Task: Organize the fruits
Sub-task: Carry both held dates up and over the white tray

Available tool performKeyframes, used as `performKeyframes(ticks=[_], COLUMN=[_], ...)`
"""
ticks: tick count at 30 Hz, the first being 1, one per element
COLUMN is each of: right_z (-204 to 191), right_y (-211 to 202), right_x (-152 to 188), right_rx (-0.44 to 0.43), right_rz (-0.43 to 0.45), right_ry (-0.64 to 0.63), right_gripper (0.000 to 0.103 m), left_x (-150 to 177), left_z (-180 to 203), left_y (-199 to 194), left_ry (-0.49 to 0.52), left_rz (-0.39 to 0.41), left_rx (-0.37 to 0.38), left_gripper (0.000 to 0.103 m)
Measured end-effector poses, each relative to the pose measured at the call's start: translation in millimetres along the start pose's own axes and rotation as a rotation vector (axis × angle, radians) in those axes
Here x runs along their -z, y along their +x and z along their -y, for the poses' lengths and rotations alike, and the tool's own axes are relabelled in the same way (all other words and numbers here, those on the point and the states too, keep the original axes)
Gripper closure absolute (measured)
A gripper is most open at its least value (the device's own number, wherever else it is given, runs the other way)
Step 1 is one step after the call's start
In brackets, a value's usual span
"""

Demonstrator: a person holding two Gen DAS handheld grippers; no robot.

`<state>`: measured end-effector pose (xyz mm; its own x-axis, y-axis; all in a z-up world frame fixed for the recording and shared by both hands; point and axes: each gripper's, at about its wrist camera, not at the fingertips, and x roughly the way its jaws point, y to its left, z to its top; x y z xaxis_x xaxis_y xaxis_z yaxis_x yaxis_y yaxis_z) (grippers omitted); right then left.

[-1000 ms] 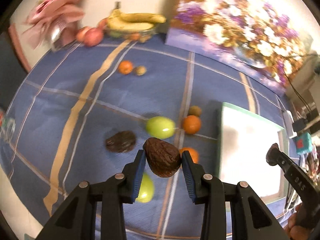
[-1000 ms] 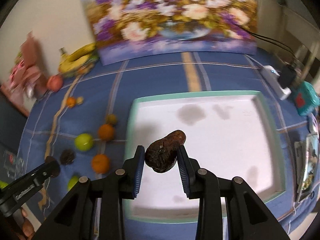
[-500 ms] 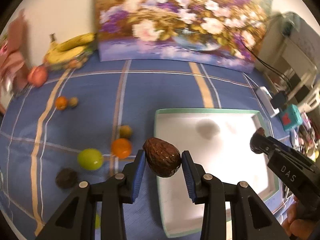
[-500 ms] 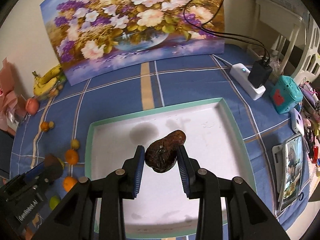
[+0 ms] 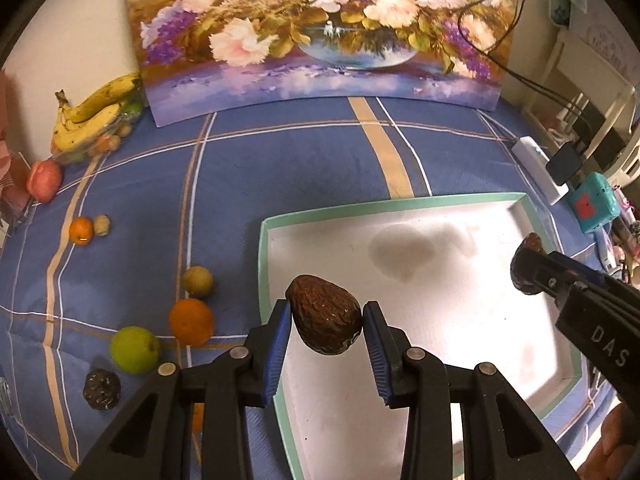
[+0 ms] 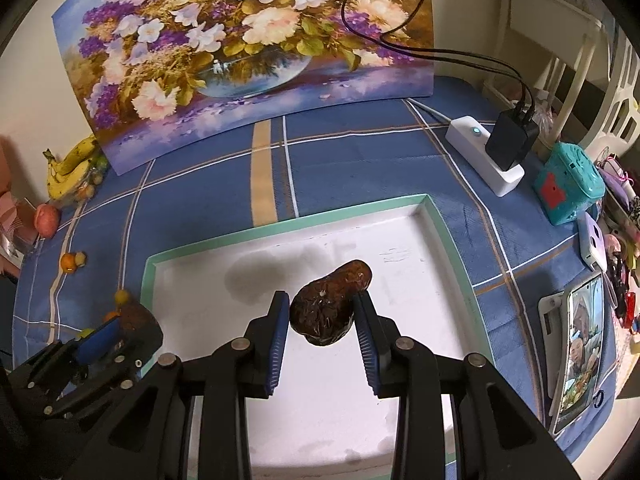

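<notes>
My left gripper (image 5: pixel 325 322) is shut on a dark brown wrinkled fruit (image 5: pixel 323 320), held above the left rim of the white tray with a green edge (image 5: pixel 264 264). My right gripper (image 6: pixel 320 316) is shut on a second dark brown wrinkled fruit (image 6: pixel 328 306), held above the tray's middle (image 6: pixel 432 216). The right gripper also shows at the right of the left wrist view (image 5: pixel 528 268). Left of the tray lie an orange (image 5: pixel 191 322), a green apple (image 5: pixel 134 349), a small yellowish fruit (image 5: pixel 197 280) and a dark shrivelled fruit (image 5: pixel 101 389).
A flower painting (image 5: pixel 320 32) stands at the back of the blue checked cloth. Bananas (image 5: pixel 96 116), a red apple (image 5: pixel 45 180), a small orange (image 5: pixel 81 230) and a small brownish fruit (image 5: pixel 101 225) lie far left. A power strip (image 6: pixel 484 156), a teal box (image 6: pixel 568 184) and a phone (image 6: pixel 580 356) lie right.
Both grippers have moved forward and to the right with their fruits. My left gripper went from above the loose fruits to the tray's left rim. The right one is further over the tray.
</notes>
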<state>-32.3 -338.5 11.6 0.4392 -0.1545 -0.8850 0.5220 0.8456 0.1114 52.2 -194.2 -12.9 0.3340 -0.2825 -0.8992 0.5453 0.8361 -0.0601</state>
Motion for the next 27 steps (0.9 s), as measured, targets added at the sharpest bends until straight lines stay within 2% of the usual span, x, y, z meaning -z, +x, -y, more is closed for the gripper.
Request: performKeyframes(ticks=[11, 27], right_z=[10, 19], right_y=[16, 29], right_x=[0, 6], right_rx=[0.029, 0.068], right_rz=[-0.035, -0.084], right_ry=[0.015, 0.028], right_gripper=[0.068, 0.068], left_x=[4, 7], left_z=[6, 6], left_y=[20, 29], left_ry=[0.013, 0.019], left_rz=[-0.038, -0.076], left_rx=[-0.017, -0.035], left_gripper=[0.064, 0.064])
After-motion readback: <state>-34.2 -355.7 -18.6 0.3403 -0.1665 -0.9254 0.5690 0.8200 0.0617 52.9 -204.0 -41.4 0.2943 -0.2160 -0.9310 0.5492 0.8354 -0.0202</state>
